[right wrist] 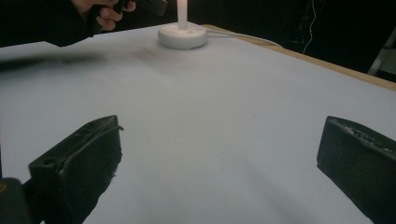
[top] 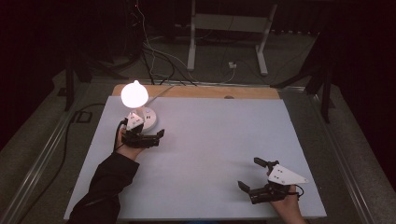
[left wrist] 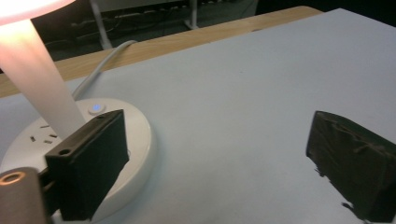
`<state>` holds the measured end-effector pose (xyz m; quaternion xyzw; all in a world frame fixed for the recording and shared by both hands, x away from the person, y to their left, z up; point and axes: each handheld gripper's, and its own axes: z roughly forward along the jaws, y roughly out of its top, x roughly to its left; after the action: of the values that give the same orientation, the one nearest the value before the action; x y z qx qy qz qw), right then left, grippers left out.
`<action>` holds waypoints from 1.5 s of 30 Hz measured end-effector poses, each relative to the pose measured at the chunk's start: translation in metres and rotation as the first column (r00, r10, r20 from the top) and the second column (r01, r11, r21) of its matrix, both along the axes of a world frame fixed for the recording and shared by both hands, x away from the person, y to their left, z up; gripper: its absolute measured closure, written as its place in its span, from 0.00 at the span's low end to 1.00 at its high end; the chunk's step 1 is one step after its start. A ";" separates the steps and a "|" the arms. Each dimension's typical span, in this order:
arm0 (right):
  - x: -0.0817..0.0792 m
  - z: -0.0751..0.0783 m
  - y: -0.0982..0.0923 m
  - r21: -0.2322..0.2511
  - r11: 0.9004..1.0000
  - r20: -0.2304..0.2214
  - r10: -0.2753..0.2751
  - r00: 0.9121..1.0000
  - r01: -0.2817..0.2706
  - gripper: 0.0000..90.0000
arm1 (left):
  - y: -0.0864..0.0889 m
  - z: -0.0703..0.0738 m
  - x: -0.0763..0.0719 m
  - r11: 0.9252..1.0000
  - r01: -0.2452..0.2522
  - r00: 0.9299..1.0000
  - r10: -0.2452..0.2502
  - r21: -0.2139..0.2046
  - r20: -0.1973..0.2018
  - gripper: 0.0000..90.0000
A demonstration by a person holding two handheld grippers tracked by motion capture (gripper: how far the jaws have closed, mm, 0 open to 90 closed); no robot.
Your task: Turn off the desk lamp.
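A wide, matt, pale grey table top (top: pixel 210 154) is taking up most of the scene, lying on a light wooden board (top: pixel 196 91) whose strip is showing along the far edge; the grey surface is lying bare across its whole middle and right, so there is plenty of open room between the two hands, and the near and right edges are running free beside the dark carpeted floor (top: pixel 355 154); a white metal stand (top: pixel 224 32) is standing on that floor well beyond the table.

At the far left corner a white plastic desk lamp with a glowing, rounded shade (top: pixel 134 94) is standing on its round, smooth, disc-shaped base (left wrist: pixel 140 140); a small blue-lit button (left wrist: pixel 95 108) is shining on that base, and a few tiny grey marks beside the stem are too small to read; a white cable (left wrist: pixel 100 70) is trailing off the base toward the wooden strip.

The left gripper (top: pixel 156 136), black with a grey three-cornered plate, is hovering just beside the lamp base, one jaw overlapping its rim in the left gripper view; its jaws are standing spread with nothing between them.

The right gripper (top: pixel 252 173) is sitting near the front right edge, well apart from the lamp; its jaws are gaping wide over bare table.
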<state>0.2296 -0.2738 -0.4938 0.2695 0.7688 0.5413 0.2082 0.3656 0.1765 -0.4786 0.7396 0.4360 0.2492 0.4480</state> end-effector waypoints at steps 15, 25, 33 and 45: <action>0.000 0.000 0.000 -0.003 1.000 -0.001 0.003 1.000 -0.003 0.00 | -0.002 -0.009 0.009 0.970 -0.223 0.974 0.217 0.095 0.063 0.73; 0.000 0.000 0.000 -0.001 1.000 -0.002 0.002 1.000 -0.002 0.00 | 0.000 -0.017 0.022 0.945 -0.303 0.953 0.303 0.123 0.023 0.89; 0.000 -0.001 0.000 -0.002 1.000 -0.002 0.003 1.000 -0.003 0.00 | 0.000 -0.023 0.028 0.945 -0.299 0.954 0.300 0.134 0.013 1.00; 0.000 -0.001 0.000 -0.001 1.000 -0.005 0.003 1.000 -0.003 0.00 | 0.002 -0.035 0.037 0.946 -0.294 0.955 0.297 0.139 -0.001 1.00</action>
<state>0.2300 -0.2739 -0.4946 0.2696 0.7700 0.5405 0.2058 0.4025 0.1781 -0.5141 0.6977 0.5285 0.3347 0.3492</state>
